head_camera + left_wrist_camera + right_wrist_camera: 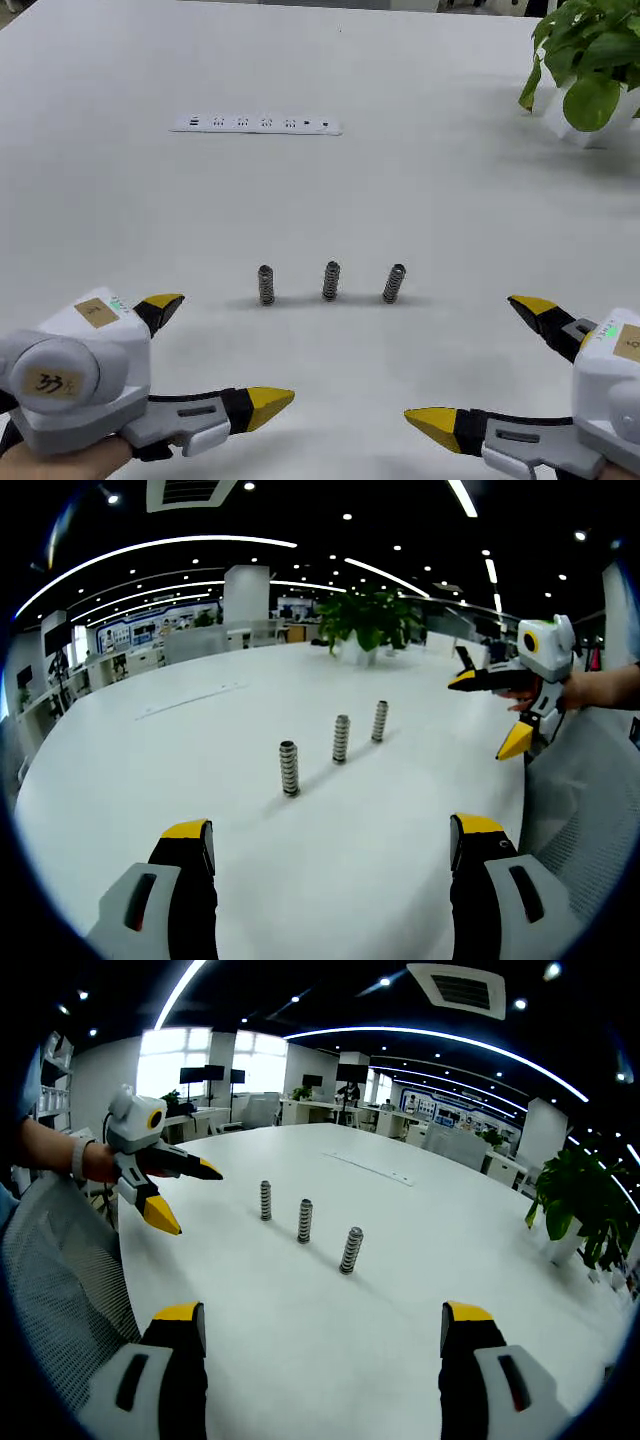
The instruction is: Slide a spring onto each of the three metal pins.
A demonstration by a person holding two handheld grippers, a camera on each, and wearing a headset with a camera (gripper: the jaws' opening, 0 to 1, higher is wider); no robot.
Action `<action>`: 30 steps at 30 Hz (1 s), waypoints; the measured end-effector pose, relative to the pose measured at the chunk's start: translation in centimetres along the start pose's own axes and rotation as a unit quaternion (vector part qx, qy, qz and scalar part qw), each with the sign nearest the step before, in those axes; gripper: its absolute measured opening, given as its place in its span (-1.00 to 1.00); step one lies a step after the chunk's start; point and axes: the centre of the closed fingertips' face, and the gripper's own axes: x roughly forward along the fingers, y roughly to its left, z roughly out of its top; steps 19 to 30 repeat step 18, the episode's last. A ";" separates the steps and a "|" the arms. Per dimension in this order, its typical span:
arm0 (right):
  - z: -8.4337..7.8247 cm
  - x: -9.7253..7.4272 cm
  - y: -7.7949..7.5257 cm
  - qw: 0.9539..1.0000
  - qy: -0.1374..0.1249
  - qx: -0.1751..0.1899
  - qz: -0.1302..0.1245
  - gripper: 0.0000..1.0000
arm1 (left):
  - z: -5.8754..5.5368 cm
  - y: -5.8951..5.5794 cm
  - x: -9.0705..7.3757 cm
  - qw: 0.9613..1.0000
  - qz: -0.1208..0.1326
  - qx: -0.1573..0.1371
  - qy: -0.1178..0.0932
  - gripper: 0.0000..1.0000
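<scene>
The left gripper (pixel 228 348), a white plastic body with black jaws and yellow tips, is held at the lower left of the head view, with its jaws wide apart and nothing between them. The left hand (pixel 60 465) grips it from behind. The right gripper (pixel 463 358), of the same white, black and yellow build, mirrors it at the lower right, also spread wide and empty. In the left gripper view the right hand (pixel 580 690) holds its body.
</scene>
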 end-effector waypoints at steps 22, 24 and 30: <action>-1.7 1.6 1.7 0.999 0.030 -0.013 0.026 0.98 | -0.9 -0.1 -0.1 1.000 -0.003 -0.008 0.017 0.99; -1.7 1.6 1.7 0.999 0.030 -0.013 0.026 0.98 | -0.9 -0.1 -0.1 1.000 -0.003 -0.008 0.017 0.99; -1.7 1.6 1.7 0.999 0.030 -0.013 0.026 0.98 | -0.9 -0.1 -0.1 1.000 -0.003 -0.008 0.017 0.99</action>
